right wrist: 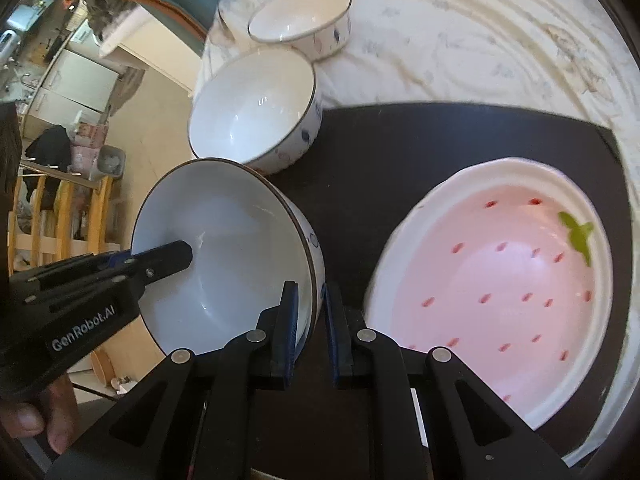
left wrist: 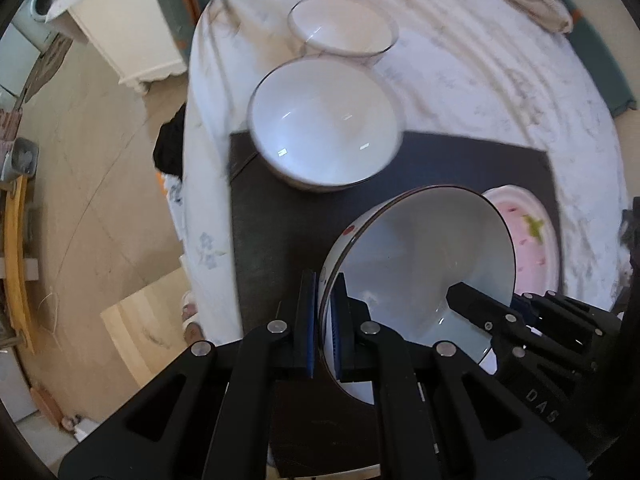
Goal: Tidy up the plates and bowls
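Fingers of both the left gripper [left wrist: 327, 320] and right gripper [right wrist: 310, 330] pinch the tilted bowl's [right wrist: 224, 256] rim

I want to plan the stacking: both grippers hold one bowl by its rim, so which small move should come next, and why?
Probably carry the held bowl over the nearest white bowl and lower it in: both the left gripper and right gripper clamp its rim, and that bowl sits empty.

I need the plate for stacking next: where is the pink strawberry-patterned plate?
In the right wrist view, the pink strawberry-patterned plate lies on the black mat, right of the held white bowl.
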A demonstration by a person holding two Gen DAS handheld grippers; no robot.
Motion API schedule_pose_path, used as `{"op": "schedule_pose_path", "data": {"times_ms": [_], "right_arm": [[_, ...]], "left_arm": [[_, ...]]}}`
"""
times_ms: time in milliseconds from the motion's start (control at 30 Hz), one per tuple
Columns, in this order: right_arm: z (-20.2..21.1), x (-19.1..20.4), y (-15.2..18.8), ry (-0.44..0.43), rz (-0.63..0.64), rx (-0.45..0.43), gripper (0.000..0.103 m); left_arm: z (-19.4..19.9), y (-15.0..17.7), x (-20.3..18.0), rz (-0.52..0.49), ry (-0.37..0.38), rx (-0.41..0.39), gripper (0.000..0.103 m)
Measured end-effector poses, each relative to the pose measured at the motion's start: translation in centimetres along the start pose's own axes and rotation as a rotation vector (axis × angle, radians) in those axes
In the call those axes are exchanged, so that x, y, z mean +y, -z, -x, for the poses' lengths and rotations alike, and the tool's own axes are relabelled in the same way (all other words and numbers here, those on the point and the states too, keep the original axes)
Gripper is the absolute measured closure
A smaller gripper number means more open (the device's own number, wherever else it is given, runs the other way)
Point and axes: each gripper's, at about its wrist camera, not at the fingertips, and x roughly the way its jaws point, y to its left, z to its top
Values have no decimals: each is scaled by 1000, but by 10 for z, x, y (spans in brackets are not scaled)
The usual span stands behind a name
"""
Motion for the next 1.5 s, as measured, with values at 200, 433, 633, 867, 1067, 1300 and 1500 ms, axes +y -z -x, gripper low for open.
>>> {"op": "schedule_pose_path", "data": {"times_ms": [200,433,633,867,1067,1300,1500], "right_arm": [[38,-24,6,13,-15,-48,89],[76,-73,11,41,-39,-79,89],[85,-109,20,46,-70,-79,89],[82,-134,31,17,-91,-80,89],[80,-139,34,20,-92,-90,88],[70,-148,38,-20,-127,-69,87],[66,-153,37,-24,-148,-53,87]], "left_arm": [[9,1,-50,-70,41,-38,99],[0,9,-105,-146,84,-44,99],[-13,15,-136,-184,90,-34,99],[-22,19,-151,-195,90,-41,99],[-29,19,-154,-200,94,-38,99],[-38,21,-156,-220,89,-32,99],[-44,20,-154,-206,100,-2,99]]}}
